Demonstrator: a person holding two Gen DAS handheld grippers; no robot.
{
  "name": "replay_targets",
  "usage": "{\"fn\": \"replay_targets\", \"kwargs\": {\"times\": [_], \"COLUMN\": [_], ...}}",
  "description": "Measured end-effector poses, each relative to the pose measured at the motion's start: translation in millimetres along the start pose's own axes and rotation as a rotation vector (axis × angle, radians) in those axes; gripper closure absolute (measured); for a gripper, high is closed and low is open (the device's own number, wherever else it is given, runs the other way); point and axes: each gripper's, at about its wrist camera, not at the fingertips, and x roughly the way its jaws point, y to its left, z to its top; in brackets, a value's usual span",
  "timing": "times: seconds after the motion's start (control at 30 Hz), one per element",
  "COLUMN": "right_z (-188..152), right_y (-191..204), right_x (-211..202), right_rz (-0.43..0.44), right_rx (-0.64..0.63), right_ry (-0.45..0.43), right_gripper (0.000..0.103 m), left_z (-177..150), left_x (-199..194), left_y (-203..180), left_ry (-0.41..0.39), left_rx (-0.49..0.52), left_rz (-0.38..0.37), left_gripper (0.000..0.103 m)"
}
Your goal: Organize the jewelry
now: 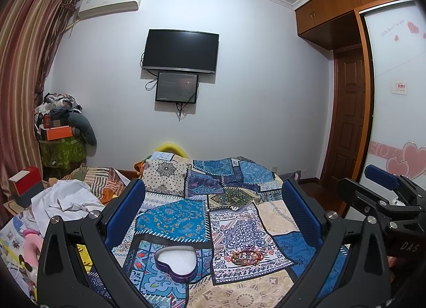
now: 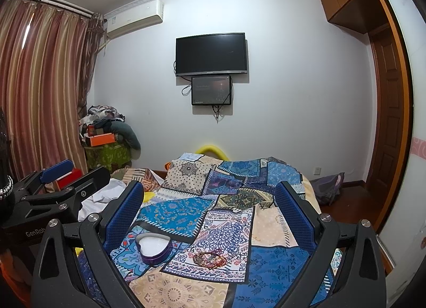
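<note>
A purple heart-shaped tin [image 1: 176, 261] [image 2: 152, 249] with white foam inside lies open on the patchwork quilt [image 1: 186, 217] [image 2: 271, 260]. To its right a small pile of reddish beaded jewelry [image 1: 247, 257] [image 2: 211, 258] rests on the quilt. My left gripper [image 1: 213, 201] is open, held above the bed, with the tin and jewelry below and between its blue-padded fingers. My right gripper [image 2: 210, 201] is open too, nothing between its fingers. Each gripper shows in the other's view: the right one at the right edge [image 1: 383, 183], the left one at the left edge [image 2: 57, 172].
Crumpled white cloth [image 1: 66, 198] and clutter lie left of the quilt. A red box [image 1: 25, 183] and a heap of clothes and boxes [image 1: 61, 121] stand by the curtain. A TV [image 1: 181, 51] hangs on the far wall; a wardrobe and door are at right.
</note>
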Motion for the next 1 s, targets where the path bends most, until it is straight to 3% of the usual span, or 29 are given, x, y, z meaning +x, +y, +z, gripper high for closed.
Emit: {"fn": "replay_targets", "kwargs": {"times": [0.27, 0.57, 0.77, 1.0], "right_z": [-3, -19, -37, -63], "right_y": [-3, -13, -32, -64], "right_x": [15, 53, 82, 114], "right_rz": [0.003, -0.012, -0.046, -0.088], "right_rx": [0.008, 0.03, 0.056, 0.097], "right_ry": [0.03, 0.122, 0.209, 0.332], "right_gripper": [0.005, 0.005, 0.005, 0.005], "left_z": [-1, -15, -33, -73], "left_x": [12, 51, 89, 139], "left_y": [4, 9, 16, 24], "left_ry": [0.026, 0.114, 0.209, 0.378], "left_rx": [-0.005, -0.005, -0.017, -0.034], "left_rz": [0.004, 0.02, 0.034, 0.025], "left_gripper": [0.0, 0.0, 0.0, 0.0]}}
